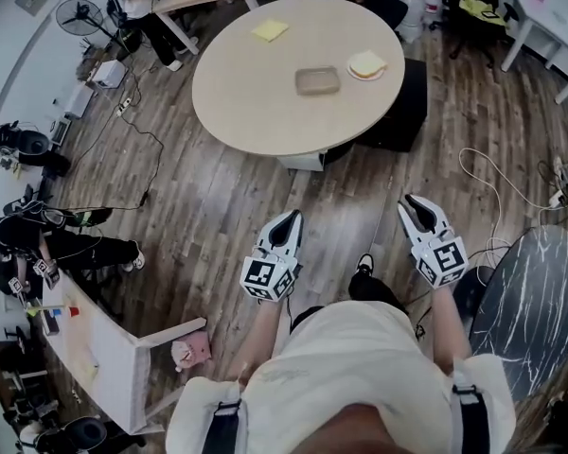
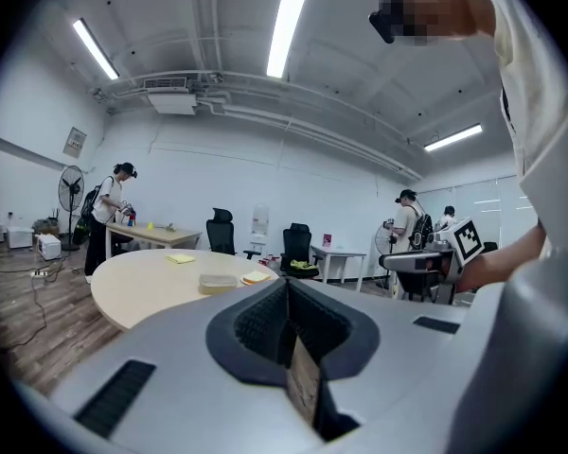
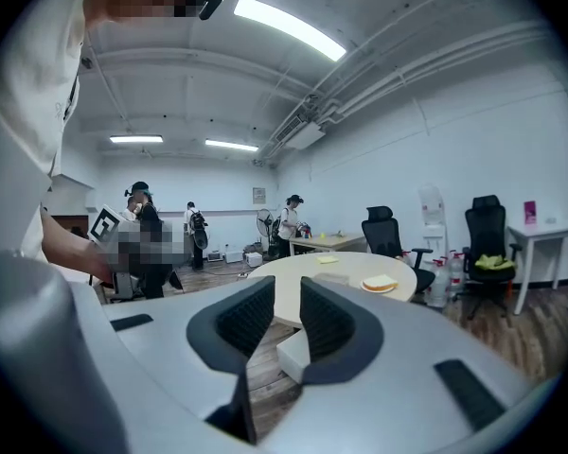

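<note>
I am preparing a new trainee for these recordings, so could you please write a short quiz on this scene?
1. True or false: the jaws of the left gripper are together.
2. In the head view, where does the plate of bread lie relative to the clear box on the round table? A) to its right, apart from it B) on top of it C) to its left, touching it
3. Fill in: the jaws of the right gripper stand ____, with nothing between them.
Key: 1 true; 2 A; 3 apart.

A fan (image 1: 77, 13), an office chair (image 1: 386, 1) and a cable (image 1: 150, 142) stand about.
</note>
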### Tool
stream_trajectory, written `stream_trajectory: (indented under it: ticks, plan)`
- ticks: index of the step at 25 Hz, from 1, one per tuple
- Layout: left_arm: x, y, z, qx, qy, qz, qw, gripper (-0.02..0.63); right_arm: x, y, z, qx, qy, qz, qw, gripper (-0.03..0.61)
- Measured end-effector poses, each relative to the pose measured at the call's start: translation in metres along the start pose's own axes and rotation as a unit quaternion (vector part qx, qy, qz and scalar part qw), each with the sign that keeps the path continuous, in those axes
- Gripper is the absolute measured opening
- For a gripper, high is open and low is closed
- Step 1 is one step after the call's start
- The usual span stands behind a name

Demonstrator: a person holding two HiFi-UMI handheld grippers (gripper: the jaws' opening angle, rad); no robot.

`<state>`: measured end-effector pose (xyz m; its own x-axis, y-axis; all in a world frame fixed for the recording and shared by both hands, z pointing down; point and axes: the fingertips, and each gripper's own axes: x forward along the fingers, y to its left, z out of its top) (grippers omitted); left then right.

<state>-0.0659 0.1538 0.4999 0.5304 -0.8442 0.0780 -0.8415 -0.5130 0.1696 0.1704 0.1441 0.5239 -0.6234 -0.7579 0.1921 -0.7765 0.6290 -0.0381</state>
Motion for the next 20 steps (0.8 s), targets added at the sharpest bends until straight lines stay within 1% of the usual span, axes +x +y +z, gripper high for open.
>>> stream_trajectory:
  ticks: [6, 11, 13, 16, 20]
  plan:
    - [0.05, 0.023, 0.006, -0.025, -0.011, 0.035, 0.999, 0.023, 0.042, -0.045, -0.001, 0.002, 0.003, 0.037, 0.999, 0.083]
    - [0.076, 0.033, 0.003, -0.018, 0.001, 0.054, 0.9984, 0.023, 0.069, -0.071, -0.008, 0.014, 0.013, 0.055, 0.998, 0.083]
    - [0.084, 0.039, 0.004, -0.014, -0.002, 0.062, 0.998, 0.023, 0.08, -0.078, -0.01, 0.017, 0.02, 0.06, 0.998, 0.083]
    - [0.092, 0.051, 0.005, -0.019, -0.003, 0.07, 0.9974, 0.023, 0.094, -0.083, -0.014, 0.026, 0.029, 0.063, 0.997, 0.083]
    - [0.109, 0.071, 0.005, -0.027, -0.003, 0.062, 0.9977, 0.023, 0.114, -0.088, -0.006, 0.03, 0.035, 0.054, 0.997, 0.083]
